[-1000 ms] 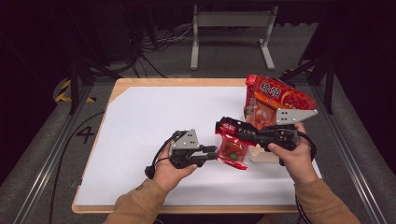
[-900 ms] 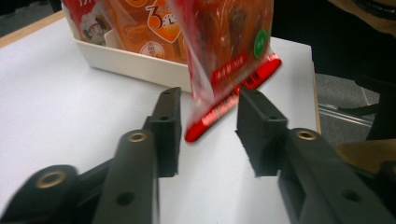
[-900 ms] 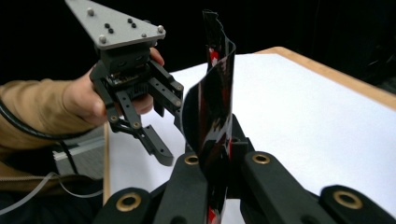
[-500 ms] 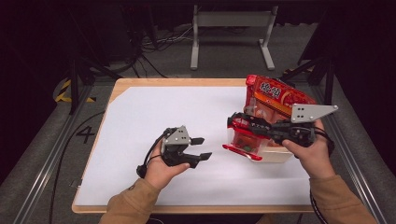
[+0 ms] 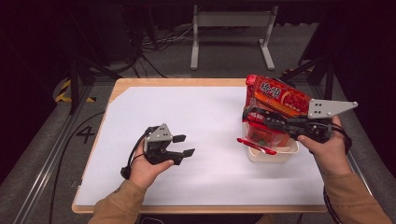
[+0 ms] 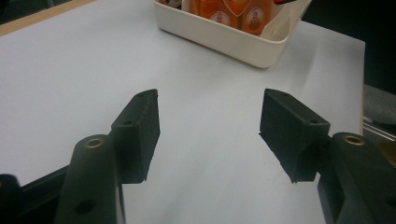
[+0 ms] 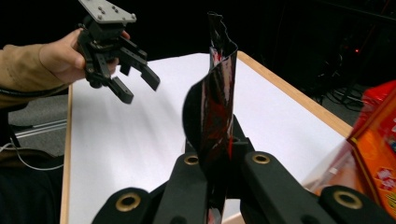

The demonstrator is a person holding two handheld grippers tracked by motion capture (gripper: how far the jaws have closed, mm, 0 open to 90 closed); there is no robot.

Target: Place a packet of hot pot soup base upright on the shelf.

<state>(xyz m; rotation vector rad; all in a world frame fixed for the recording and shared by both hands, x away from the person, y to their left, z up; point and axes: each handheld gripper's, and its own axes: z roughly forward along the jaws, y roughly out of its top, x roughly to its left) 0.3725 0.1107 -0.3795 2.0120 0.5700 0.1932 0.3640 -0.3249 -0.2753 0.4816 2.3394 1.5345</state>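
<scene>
left gripper: fingers apart, nothing between | right gripper: clamps red snack bag over white tub

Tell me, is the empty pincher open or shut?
Open. The left gripper has a wide gap between its jaws, with white table showing through and nothing held.

Tan sleeves cover both forearms. Each black claw, left claw and right claw, carries a grey three-cornered plate with small holes, brass-ringed pivots and a black cable.
</scene>
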